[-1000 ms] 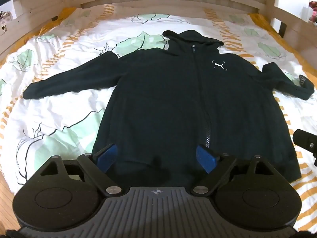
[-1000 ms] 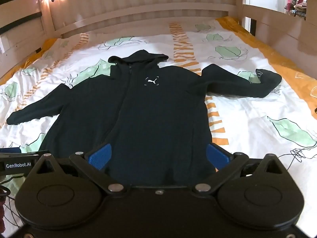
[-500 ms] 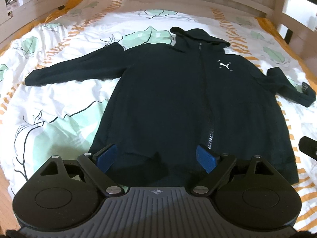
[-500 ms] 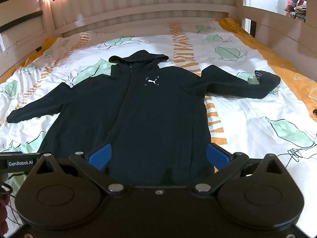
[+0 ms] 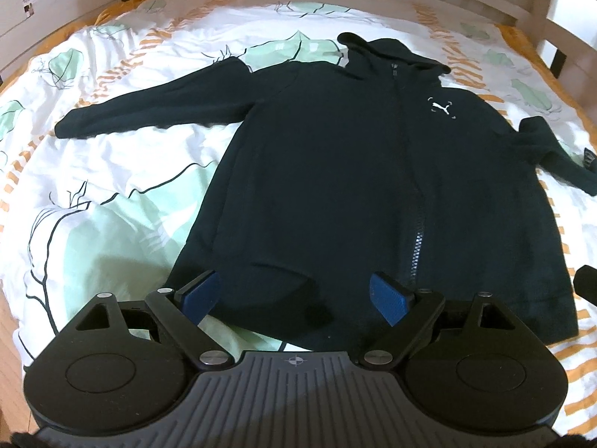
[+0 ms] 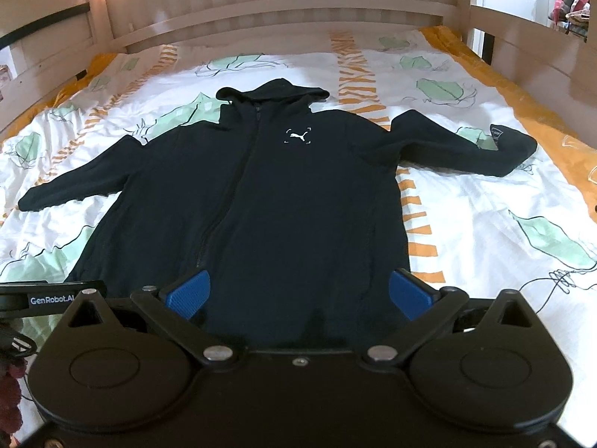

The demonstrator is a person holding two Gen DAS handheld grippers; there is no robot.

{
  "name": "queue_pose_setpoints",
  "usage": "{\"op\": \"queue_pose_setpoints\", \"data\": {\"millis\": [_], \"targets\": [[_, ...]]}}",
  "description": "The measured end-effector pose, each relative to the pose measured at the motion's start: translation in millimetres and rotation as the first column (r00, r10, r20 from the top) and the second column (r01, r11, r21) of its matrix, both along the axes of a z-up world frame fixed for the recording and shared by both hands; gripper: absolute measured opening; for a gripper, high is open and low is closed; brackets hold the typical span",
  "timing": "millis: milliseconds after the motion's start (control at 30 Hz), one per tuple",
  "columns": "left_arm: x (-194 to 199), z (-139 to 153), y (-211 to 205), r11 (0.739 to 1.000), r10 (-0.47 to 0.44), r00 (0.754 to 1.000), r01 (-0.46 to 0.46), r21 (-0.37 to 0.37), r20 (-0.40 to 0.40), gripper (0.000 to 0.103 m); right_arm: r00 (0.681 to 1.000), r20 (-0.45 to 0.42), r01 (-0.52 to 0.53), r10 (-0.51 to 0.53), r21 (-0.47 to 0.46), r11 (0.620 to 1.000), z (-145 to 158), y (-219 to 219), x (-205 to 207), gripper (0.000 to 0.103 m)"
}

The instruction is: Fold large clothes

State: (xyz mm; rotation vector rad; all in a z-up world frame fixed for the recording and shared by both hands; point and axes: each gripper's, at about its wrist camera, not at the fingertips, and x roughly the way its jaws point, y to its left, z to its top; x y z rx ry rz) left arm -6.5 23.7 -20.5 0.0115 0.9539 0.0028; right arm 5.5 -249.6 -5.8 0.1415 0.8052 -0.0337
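Observation:
A black zip hoodie [image 5: 335,186] with a small white chest logo lies flat and face up on the bed, both sleeves spread out to the sides, hood at the far end. It also shows in the right wrist view [image 6: 261,205]. My left gripper [image 5: 294,295] is open and empty, hovering over the hem near its left corner. My right gripper [image 6: 298,293] is open and empty over the hem's right part. The left gripper's body [image 6: 48,298] shows at the left edge of the right wrist view.
The bed has a white sheet [image 5: 112,205] with green leaves and orange stripes. A wooden headboard [image 6: 283,18] and side rails [image 6: 530,37] surround the bed. Wooden floor [image 5: 7,328] shows at the near left edge.
The left gripper has moved forward and lower toward the hoodie's hem and tilted downward. The right gripper has barely moved. The hoodie lies as before.

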Motion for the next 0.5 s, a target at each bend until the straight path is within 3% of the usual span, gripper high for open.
{"op": "queue_pose_setpoints", "data": {"millis": [500], "targets": [[-4.2, -13.1, -6.4, 1.0, -0.021, 0.999, 0.022, 0.018, -0.034, 0.087, 0.998, -0.068, -0.007, 0.01, 0.044, 0.999, -19.1, 0.8, 0.2, 0.102]]}}
